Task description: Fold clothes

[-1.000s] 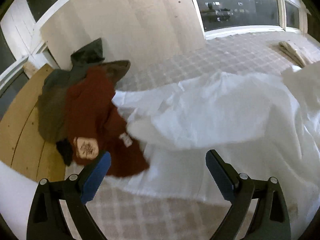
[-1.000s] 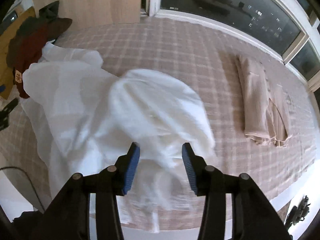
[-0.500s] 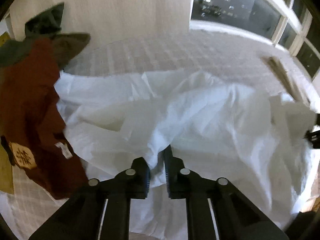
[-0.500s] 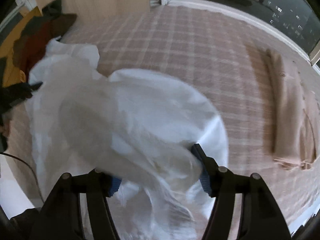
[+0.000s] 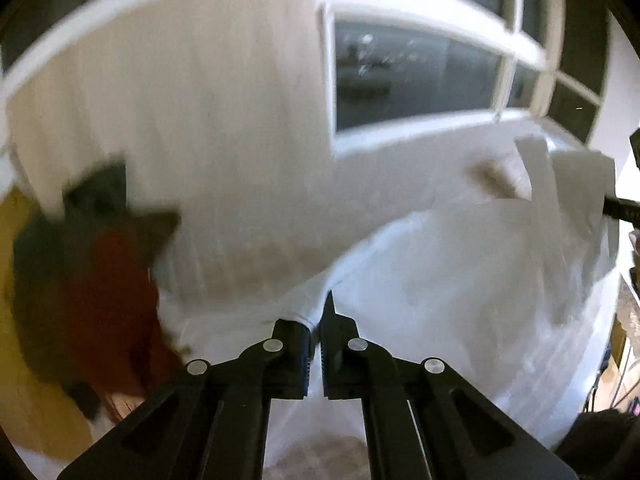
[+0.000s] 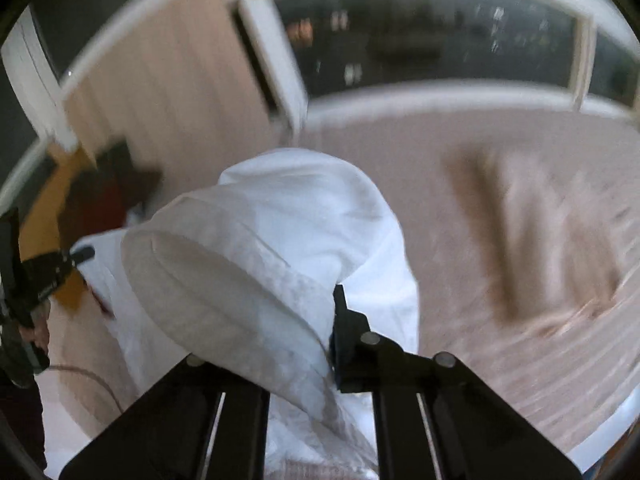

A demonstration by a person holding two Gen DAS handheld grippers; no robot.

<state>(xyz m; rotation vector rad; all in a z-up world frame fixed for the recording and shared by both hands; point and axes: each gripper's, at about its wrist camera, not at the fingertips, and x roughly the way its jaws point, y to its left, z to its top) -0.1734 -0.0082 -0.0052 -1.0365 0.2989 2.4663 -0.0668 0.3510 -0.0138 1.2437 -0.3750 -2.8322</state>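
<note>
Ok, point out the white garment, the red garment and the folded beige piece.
white garment (image 6: 280, 216), right wrist view, raised bunched cloth.
red garment (image 5: 112, 280), left wrist view, its blurred middle.
folded beige piece (image 6: 532, 236), right wrist view, its blurred middle.

Matte black throughout. Left gripper (image 5: 316, 350): two angular linked arms, four round silver rivets, long slots cut through the arms, a strip of blue ribbed pad on the inner faces. Right gripper (image 6: 328, 344): same black linkage, dull silver rivets, pale lines along the lower bars, nearer arm partly covered by cloth.
</note>
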